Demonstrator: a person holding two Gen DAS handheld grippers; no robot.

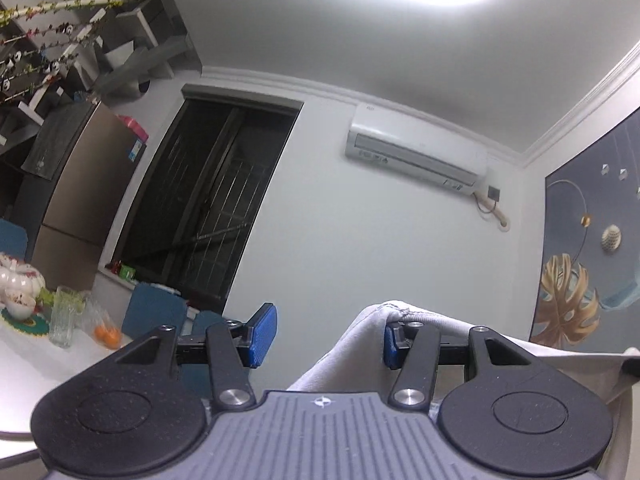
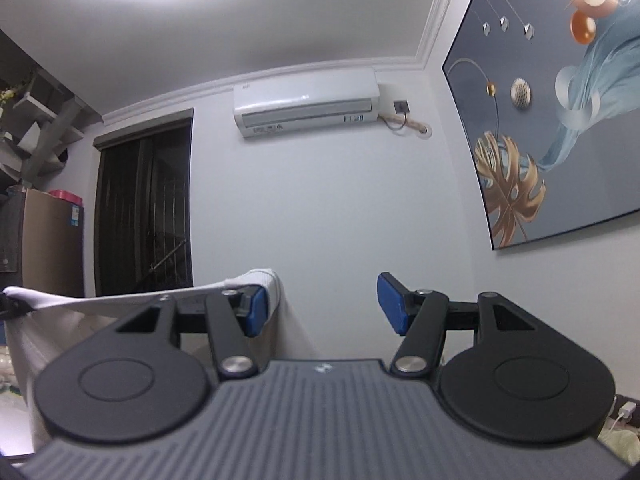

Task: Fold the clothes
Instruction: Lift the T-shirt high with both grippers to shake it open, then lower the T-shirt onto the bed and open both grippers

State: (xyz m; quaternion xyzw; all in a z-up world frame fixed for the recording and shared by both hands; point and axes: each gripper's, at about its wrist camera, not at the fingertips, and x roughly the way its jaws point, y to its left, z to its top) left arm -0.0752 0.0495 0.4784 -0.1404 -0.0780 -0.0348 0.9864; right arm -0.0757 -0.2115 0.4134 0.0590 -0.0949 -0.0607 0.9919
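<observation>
Both claws are tipped up toward the far wall, so the cloth hangs in the air between them, not on the table.

The left claw (image 1: 329, 335) stands spread, its two blue pads well apart. The pale cloth (image 1: 420, 316) is draped over its right finger only, hooked on the outside, nothing pinched between the pads. The right claw (image 2: 322, 309) is spread too, and the same cloth (image 2: 120, 300) lies over its left finger, a ribbed white hem folded round the pad. Each claw thus carries the cloth on its inner finger, and the edge runs taut from one to the other. I take it this is to stretch the piece flat and let the rest fall straight. Whether that is a shake-out ahead of a fold or a lift in the middle of one, I cannot tell, for the hanging part is mostly hidden below the claws.

Down to the left is the white table (image 1: 24, 372), with a glass (image 1: 64, 316), oranges (image 1: 107, 335) in a bag and a teapot (image 1: 18, 280) on it. Beyond stand blue chairs (image 1: 154, 312), a fridge (image 1: 84, 184), a dark window (image 1: 208, 200), an air conditioner (image 1: 416, 152) and a picture (image 2: 560, 120) on the right wall.
</observation>
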